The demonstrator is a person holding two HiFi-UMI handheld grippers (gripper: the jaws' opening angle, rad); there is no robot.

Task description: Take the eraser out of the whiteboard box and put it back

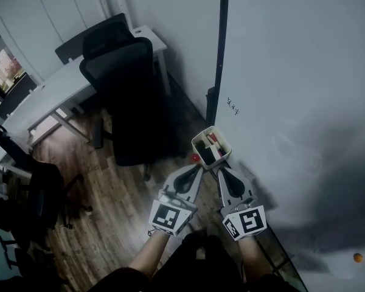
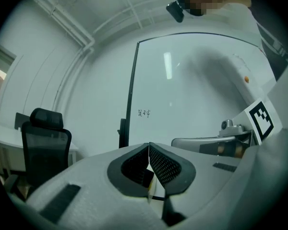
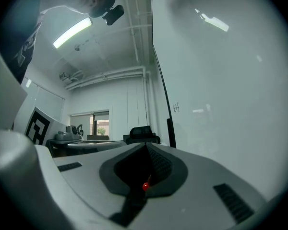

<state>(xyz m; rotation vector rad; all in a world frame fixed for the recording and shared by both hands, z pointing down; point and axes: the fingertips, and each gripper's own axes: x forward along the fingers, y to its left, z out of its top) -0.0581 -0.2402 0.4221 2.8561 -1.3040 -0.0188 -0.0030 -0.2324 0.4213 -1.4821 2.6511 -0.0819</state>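
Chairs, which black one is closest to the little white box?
The tall office chair in the middle, beside the white desk. It stands just left of the box; the other chair sits far off at the lower left.

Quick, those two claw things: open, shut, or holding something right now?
Left gripper: closed, holding nothing.
Right gripper: closed, holding nothing.

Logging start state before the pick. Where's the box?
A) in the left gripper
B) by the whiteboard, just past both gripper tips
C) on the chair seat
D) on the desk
B: the box sits by the whiteboard, just beyond the tips of the left gripper and right gripper; neither holds it.
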